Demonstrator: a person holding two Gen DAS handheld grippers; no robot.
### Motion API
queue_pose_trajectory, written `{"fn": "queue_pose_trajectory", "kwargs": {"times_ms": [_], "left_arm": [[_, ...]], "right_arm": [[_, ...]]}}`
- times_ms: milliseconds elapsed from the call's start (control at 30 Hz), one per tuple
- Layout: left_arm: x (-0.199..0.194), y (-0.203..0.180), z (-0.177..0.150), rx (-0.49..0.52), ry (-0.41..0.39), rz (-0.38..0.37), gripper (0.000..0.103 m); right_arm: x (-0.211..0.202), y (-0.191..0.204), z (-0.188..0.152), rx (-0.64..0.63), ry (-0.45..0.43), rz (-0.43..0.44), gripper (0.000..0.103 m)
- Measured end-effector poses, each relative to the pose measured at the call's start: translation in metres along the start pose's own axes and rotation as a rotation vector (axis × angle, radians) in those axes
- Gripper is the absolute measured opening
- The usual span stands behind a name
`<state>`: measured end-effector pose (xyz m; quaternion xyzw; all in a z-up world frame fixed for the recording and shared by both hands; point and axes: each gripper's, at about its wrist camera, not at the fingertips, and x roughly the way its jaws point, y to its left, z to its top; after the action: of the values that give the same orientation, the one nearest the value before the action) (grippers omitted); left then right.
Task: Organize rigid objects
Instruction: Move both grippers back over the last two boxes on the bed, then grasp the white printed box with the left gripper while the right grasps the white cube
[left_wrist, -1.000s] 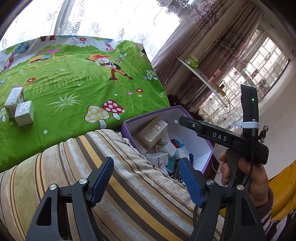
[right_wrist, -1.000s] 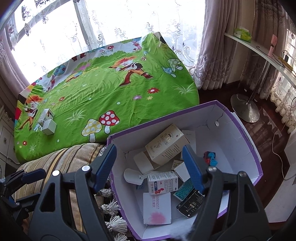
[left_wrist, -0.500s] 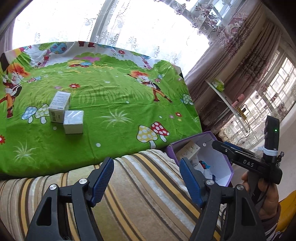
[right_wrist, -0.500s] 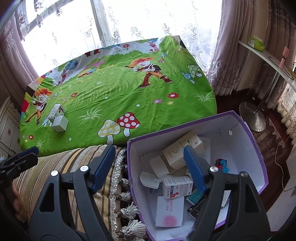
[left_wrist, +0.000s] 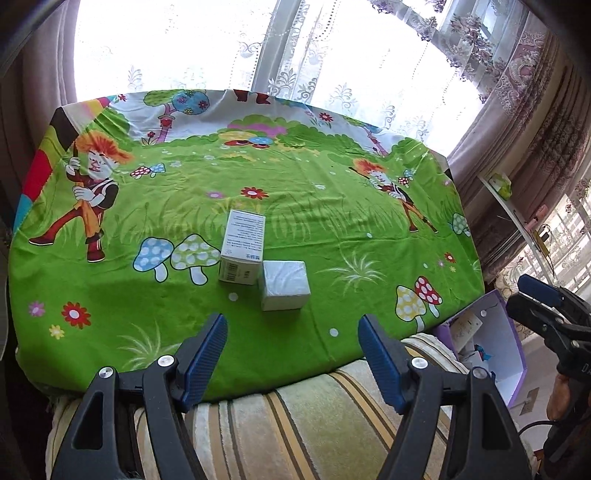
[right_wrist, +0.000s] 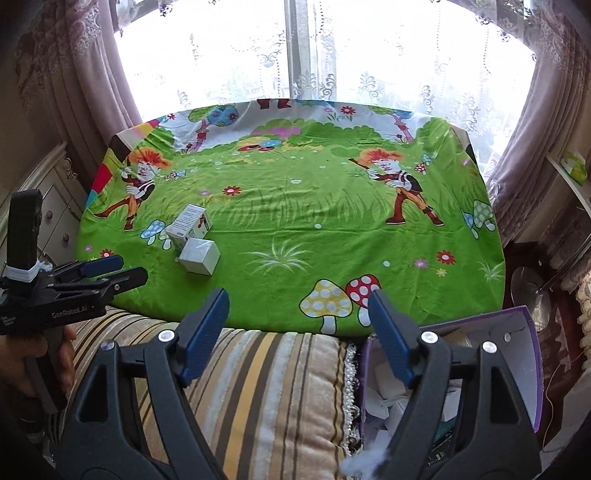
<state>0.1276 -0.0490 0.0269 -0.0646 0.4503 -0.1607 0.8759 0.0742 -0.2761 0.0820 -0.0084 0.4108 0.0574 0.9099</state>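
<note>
Two boxes (left_wrist: 264, 271) touching on green sheet (left_wrist: 332, 221); left gripper (left_wrist: 291, 354), right gripper (right_wrist: 297, 332) both agape, empty.

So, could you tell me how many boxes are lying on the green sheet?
2: a printed carton mid-sheet and a plain white box touching its near right corner. None seem hidden.

A: Where do the two boxes sit?
B: On the cartoon sheet (left_wrist: 332, 206); the printed carton (left_wrist: 242, 251) lies behind-left of the wrapped cube (left_wrist: 284, 284), touching it.
A: And the storage box (right_wrist: 517, 332)?
B: Right of the striped cushion (right_wrist: 266, 387), which lies before the sheet.
</note>
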Motion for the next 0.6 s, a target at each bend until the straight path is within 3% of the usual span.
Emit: {"fn": "queue_pose_trajectory", "kwargs": {"times_ms": [333, 600], "left_arm": [[0.061, 0.028, 0.049, -0.041, 0.074, 0.04, 0.074], [0.107, 0.041, 0.064, -0.038, 0.157, 0.101, 0.074]], "right_arm": [[0.051, 0.05, 0.025, -0.07, 0.076, 0.053, 0.08], [0.091, 0.069, 0.029, -0.087, 0.146, 0.07, 0.08]]}}
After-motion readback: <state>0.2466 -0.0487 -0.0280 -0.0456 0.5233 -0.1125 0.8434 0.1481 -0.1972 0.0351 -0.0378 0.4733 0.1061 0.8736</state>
